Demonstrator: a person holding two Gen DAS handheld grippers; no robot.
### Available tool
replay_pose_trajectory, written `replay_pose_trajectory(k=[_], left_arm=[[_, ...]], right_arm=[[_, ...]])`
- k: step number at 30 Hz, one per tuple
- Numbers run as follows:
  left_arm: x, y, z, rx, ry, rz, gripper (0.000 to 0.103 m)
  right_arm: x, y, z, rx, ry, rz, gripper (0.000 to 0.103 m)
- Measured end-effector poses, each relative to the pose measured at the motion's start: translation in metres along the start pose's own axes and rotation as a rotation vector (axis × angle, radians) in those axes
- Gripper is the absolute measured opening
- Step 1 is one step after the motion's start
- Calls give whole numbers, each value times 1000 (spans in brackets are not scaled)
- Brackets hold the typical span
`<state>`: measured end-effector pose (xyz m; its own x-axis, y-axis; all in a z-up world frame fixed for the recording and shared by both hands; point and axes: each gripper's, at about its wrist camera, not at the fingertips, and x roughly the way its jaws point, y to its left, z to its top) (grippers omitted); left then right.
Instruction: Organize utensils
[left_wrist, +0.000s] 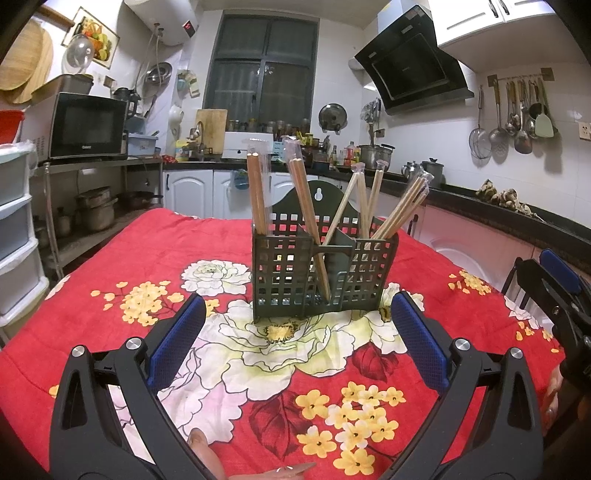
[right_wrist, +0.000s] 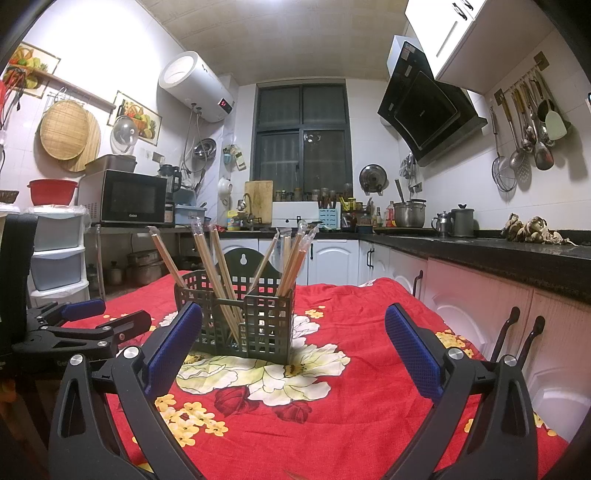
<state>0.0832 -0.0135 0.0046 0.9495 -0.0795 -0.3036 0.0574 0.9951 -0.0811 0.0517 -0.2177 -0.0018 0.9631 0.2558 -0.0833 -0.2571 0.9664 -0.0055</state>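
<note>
Utensil holder (left_wrist: 324, 273) with wrapped chopsticks (left_wrist: 258, 192) — ahead of left gripper (left_wrist: 295, 339), released; right gripper (right_wrist: 291, 347) released; microwave (right_wrist: 127, 197) label unreadable.

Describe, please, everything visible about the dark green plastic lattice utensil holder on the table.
The dark green plastic lattice utensil holder stands upright on the red floral tablecloth. Its walls are square-holed grids; inner dividers split it into compartments, and a taller arched back panel has a keyhole hanging slot. Plastic-wrapped wooden chopsticks lean inside at several angles. Neither gripper touches it.

Left gripper (left_wrist: 297, 332) and right gripper (right_wrist: 293, 336) both hover level, jaws spread wide, holding nothing
</note>
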Motion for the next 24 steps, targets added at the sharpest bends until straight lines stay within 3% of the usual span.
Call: replay_pose_trajectory(k=[7, 11, 16, 19, 24], left_arm=[[2, 1, -2, -1, 17, -14, 92], [10, 8, -3, -25, 60, -6, 92], [16, 24, 3, -57, 142, 14, 92], [27, 54, 16, -53, 210, 112, 93], [93, 122, 14, -23, 445, 345, 93]], right_arm=[[1, -1, 0, -3, 4, -8, 97], [2, -2, 2, -1, 29, -64, 97], [16, -22, 10, 49, 121, -148, 97], [55, -51, 14, 15, 312, -224, 97], [148, -121, -27, 49, 750, -288, 97]])
